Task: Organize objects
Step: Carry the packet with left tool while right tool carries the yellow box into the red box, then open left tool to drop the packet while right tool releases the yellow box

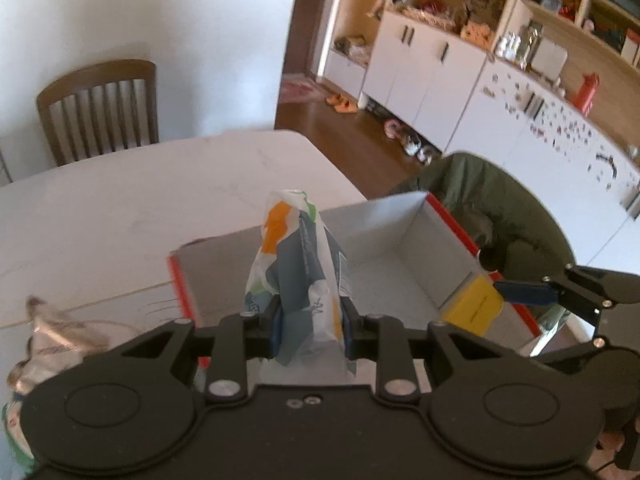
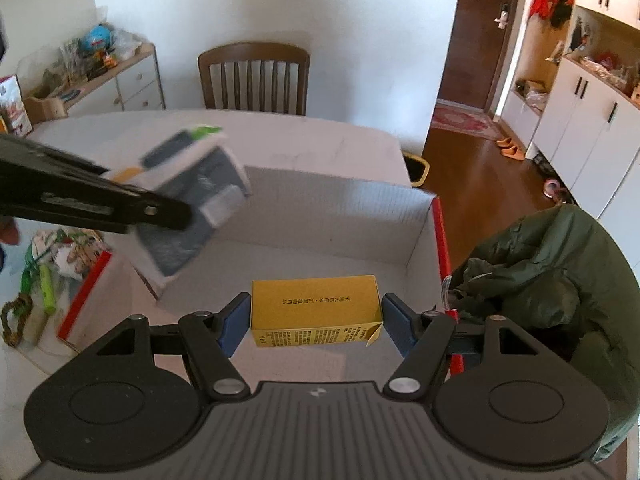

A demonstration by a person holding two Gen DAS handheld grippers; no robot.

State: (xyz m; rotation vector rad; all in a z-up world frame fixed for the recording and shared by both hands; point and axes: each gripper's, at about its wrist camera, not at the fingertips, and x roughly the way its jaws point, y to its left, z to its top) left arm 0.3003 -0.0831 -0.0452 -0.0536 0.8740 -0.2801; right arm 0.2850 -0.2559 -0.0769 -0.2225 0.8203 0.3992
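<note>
White table [image 2: 320, 140], one red-edged cardboard box [image 2: 340, 216], two grippers over it.
Left gripper [image 1: 308, 326] clamps one soft white-grey-orange packet [image 1: 296, 272] above the box. Right gripper [image 2: 316, 320] spread wide, pads apart from the one yellow carton [image 2: 316, 310] between them, inside the box. One green jacket [image 2: 552, 276] beside; two wooden chairs, one [image 2: 254, 76] behind the table.
</note>
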